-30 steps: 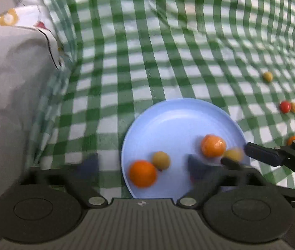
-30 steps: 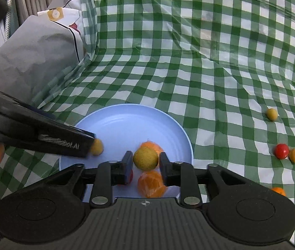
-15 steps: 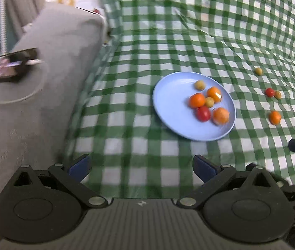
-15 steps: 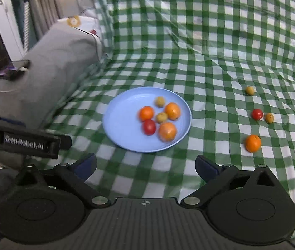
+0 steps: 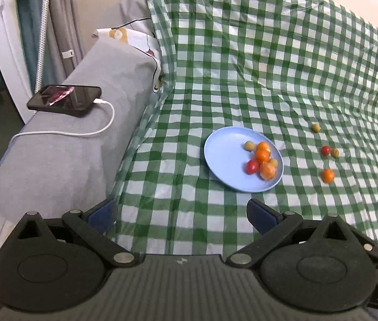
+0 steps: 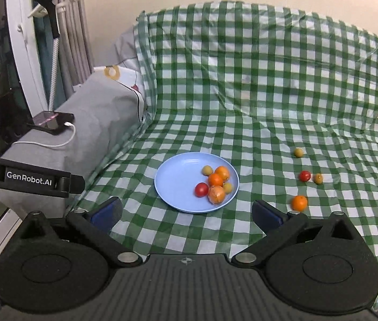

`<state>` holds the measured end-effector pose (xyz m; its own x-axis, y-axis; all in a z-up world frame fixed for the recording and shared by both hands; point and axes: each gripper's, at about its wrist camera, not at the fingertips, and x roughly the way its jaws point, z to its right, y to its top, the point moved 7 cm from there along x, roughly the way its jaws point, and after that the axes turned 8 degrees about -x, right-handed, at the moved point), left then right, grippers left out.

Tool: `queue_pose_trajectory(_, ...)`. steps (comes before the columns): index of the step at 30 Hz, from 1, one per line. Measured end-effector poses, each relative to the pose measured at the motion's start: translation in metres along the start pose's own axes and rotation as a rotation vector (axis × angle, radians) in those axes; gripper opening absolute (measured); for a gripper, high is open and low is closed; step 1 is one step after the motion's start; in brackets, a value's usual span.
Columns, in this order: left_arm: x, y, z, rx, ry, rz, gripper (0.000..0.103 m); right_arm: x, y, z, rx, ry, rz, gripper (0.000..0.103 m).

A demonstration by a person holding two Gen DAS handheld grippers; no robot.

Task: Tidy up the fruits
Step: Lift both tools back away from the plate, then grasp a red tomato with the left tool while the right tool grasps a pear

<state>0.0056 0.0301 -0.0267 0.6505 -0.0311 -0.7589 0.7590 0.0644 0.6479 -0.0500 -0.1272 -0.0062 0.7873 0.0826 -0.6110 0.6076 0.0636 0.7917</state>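
Observation:
A light blue plate (image 5: 223, 155) (image 6: 178, 179) lies on the green checked cloth and holds several small fruits: oranges (image 6: 215, 179), a red tomato (image 6: 201, 189) and small yellow-green fruits. To its right on the cloth lie an orange (image 6: 299, 202) (image 5: 328, 175), a red tomato (image 6: 304, 176) (image 5: 325, 150) and two yellow-green fruits (image 6: 298, 152) (image 6: 318, 178). My left gripper (image 5: 182, 215) is open and empty, well short of the plate. My right gripper (image 6: 187, 214) is open and empty, just short of the plate.
A grey sofa arm (image 5: 82, 139) on the left carries a phone (image 5: 64, 100) with a white charging cable. The checked cloth (image 6: 269, 93) covers the seat and backrest. The left gripper's body (image 6: 28, 179) shows at the left of the right wrist view.
Both grippers have pulled back and up from the plate. The right gripper has opened and let go of a yellow-green fruit, which lies on the plate.

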Motion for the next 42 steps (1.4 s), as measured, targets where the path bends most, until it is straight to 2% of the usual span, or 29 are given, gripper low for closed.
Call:
queue_pose_trajectory(3,-0.017,-0.004,-0.002,0.003,0.001,0.021,0.103,-0.011,-0.002,-0.005,0.005,-0.008,0.005,0.102)
queue_pose_trajectory(7,-0.034,-0.01,-0.005,0.015,0.021,0.044,0.103,-0.028,0.0,-0.013,0.016,-0.001,0.059,0.102)
queue_pose_trajectory(10,-0.041,-0.015,-0.005,0.01,0.022,0.049,0.103,-0.034,-0.004,-0.016,0.006,0.009,0.058,0.102)
queue_pose_trajectory(19,-0.037,-0.025,0.005,0.058,0.027,0.032,0.103,-0.038,-0.01,-0.012,0.027,0.01,0.07,0.102)
queue_pose_trajectory(23,-0.03,-0.021,0.014,0.077,0.025,0.026,0.103,-0.032,-0.013,0.003,0.057,-0.015,0.072,0.102)
queue_pose_trajectory(31,0.001,-0.009,0.052,0.126,0.014,-0.013,0.103,-0.005,-0.024,0.063,0.137,-0.104,0.06,0.102)
queue_pose_trajectory(37,0.046,0.011,0.108,0.176,-0.017,-0.049,0.103,0.029,-0.039,0.144,0.187,-0.264,0.045,0.102)
queue_pose_trajectory(42,0.099,0.027,0.162,0.225,-0.029,-0.087,0.103,0.086,-0.058,0.22,0.203,-0.396,-0.007,0.102)
